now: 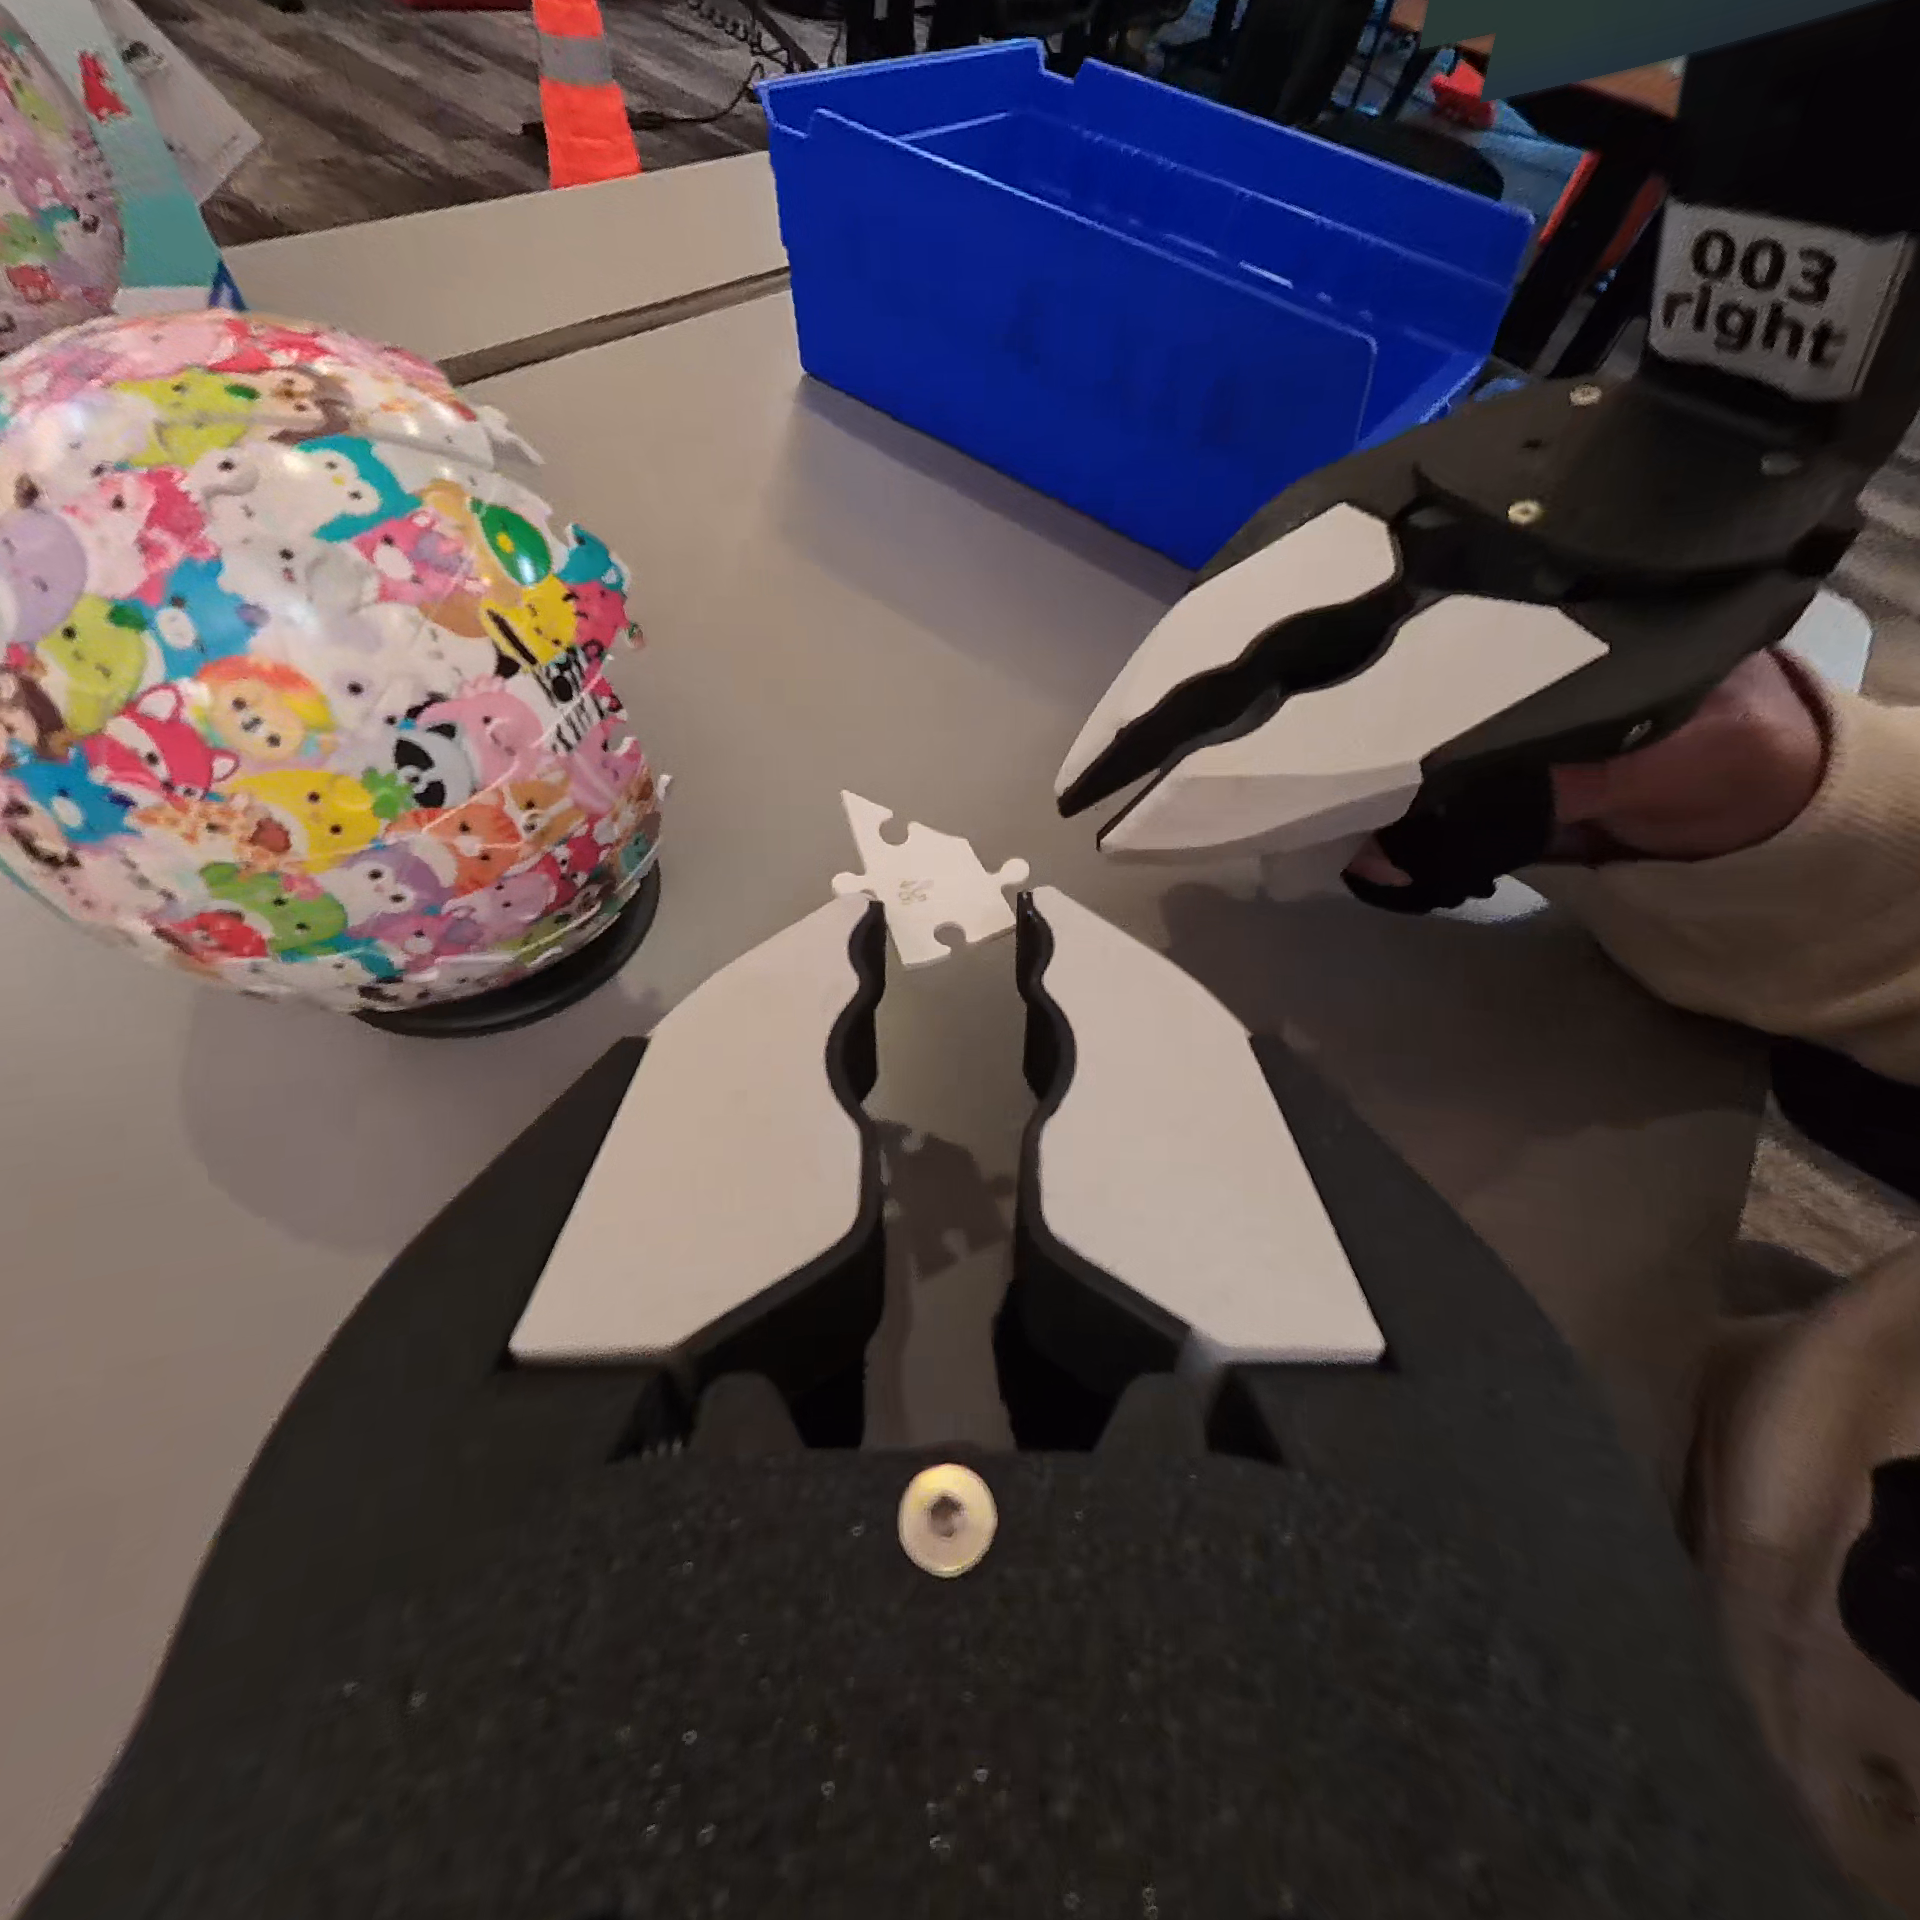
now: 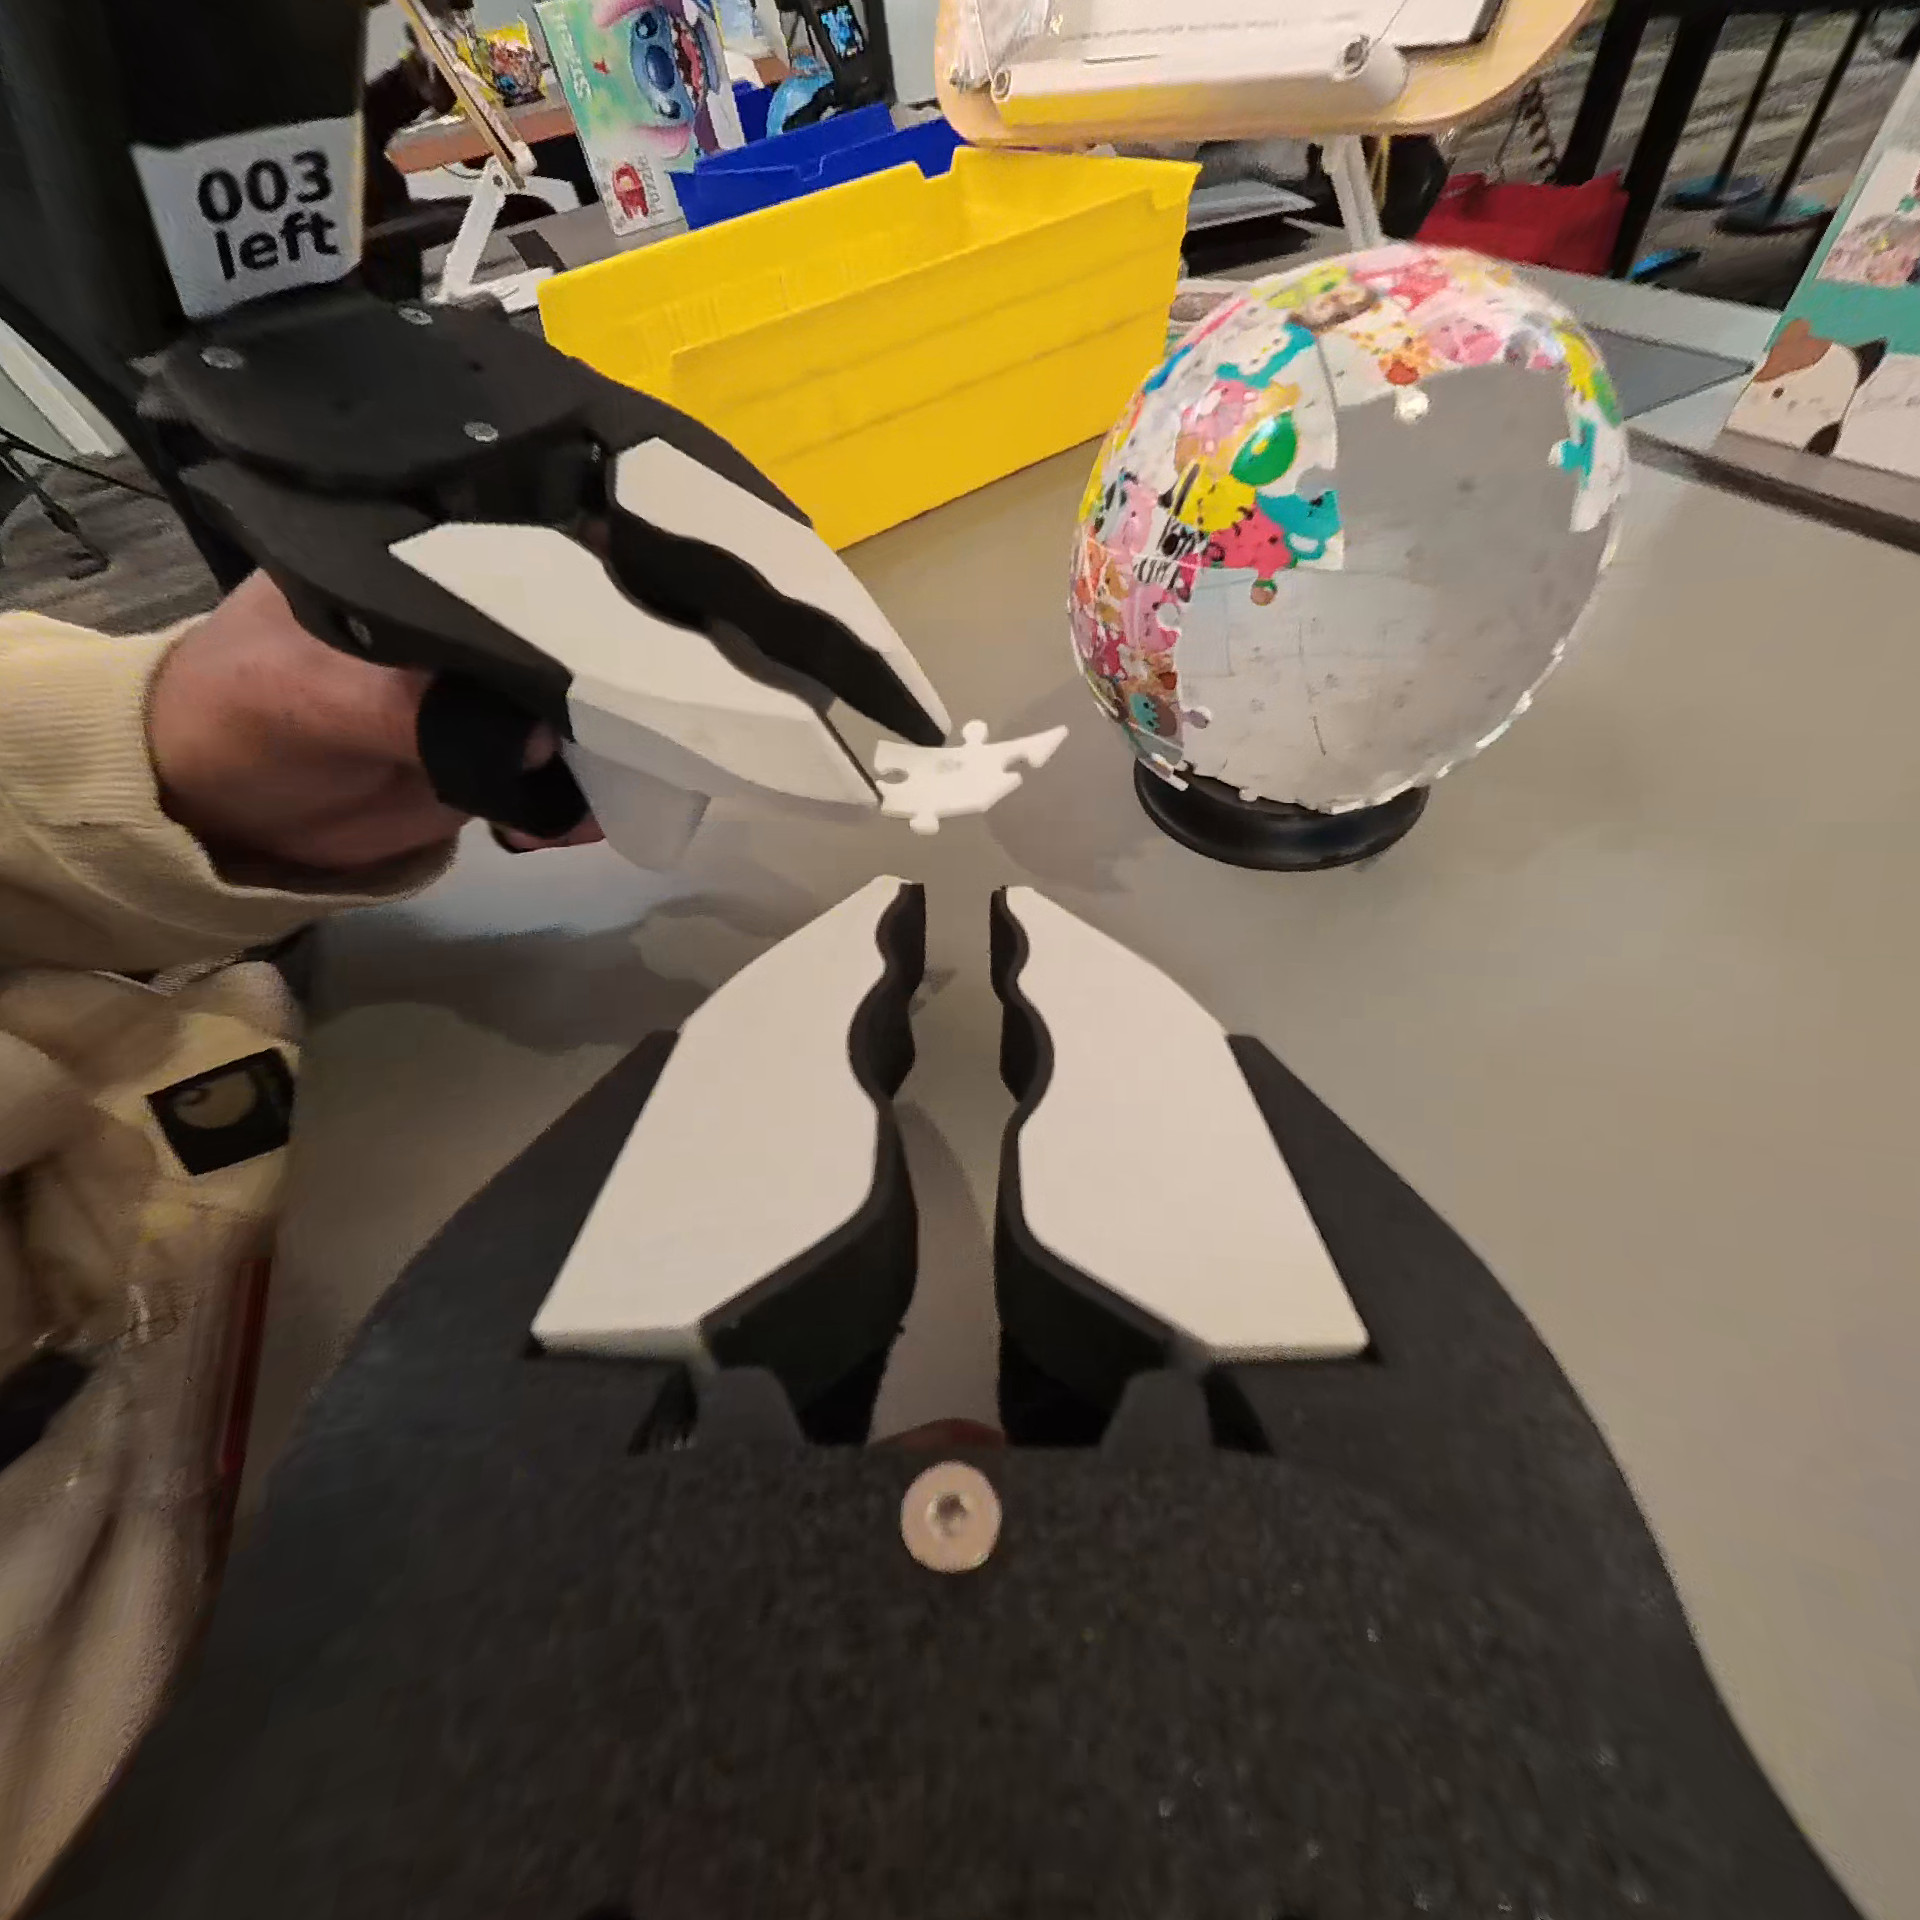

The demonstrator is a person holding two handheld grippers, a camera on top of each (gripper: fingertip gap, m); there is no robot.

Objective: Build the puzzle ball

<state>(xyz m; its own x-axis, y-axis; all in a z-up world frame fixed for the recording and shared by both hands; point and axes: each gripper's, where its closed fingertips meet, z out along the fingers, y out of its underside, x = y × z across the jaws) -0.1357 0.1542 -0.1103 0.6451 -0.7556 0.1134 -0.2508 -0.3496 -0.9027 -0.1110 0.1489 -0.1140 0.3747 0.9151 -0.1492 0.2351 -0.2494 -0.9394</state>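
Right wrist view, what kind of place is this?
Probably a workshop or lab workspace: grey table with a yellow parts bin, a blue bin and, on the floor beyond, an orange traffic cone.

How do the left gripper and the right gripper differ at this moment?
The left gripper pinches a white puzzle piece at its tips; the right gripper holds nothing. The left gripper's tips touch the piece, while the right gripper's stand slightly apart around bare air. Both are black with white plates, above the grey table.

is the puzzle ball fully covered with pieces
No, the right wrist view shows a large bare grey gap in the puzzle ball.
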